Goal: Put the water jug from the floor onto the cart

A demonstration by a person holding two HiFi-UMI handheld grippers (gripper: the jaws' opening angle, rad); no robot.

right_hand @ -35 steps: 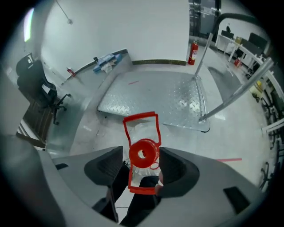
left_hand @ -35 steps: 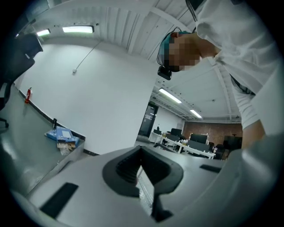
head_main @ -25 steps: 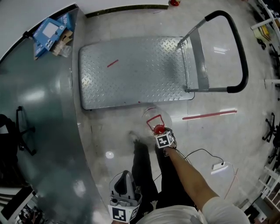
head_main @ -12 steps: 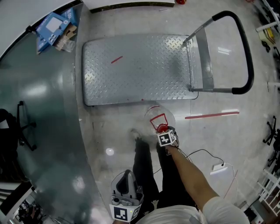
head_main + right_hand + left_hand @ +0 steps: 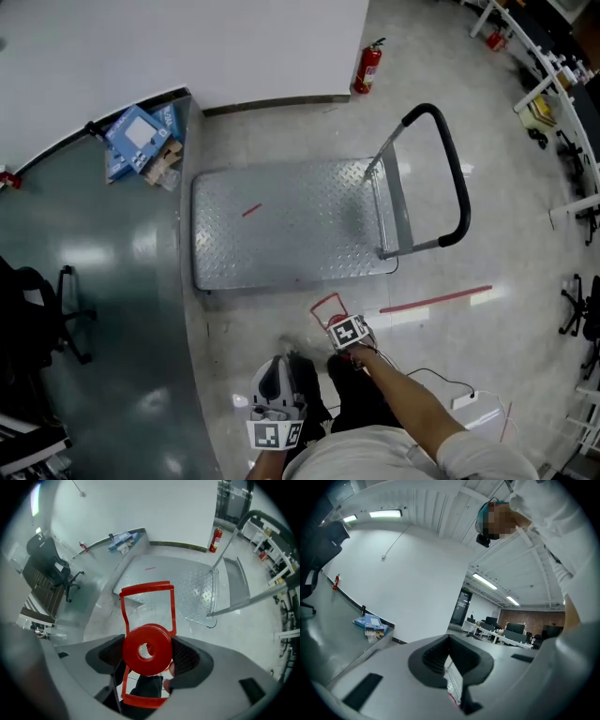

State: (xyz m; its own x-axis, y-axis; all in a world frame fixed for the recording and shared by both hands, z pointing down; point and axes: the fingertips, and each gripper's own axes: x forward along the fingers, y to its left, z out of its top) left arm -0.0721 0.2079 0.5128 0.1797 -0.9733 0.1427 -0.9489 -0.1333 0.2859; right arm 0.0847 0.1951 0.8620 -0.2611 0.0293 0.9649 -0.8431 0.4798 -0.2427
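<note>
Water jug (image 5: 146, 649) higher now, cart (image 5: 281, 234) just ahead, fire extinguisher (image 5: 367, 64) beyond.

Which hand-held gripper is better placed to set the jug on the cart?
Right: its hand-held gripper grips the jug near the cart; the left one sits back by the person's legs, shut and empty.

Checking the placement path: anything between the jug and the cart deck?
Nothing visible. The water jug, gripped at its red cap by the right gripper, is just short of the cart's near edge; the deck is bare bar a red mark.
</note>
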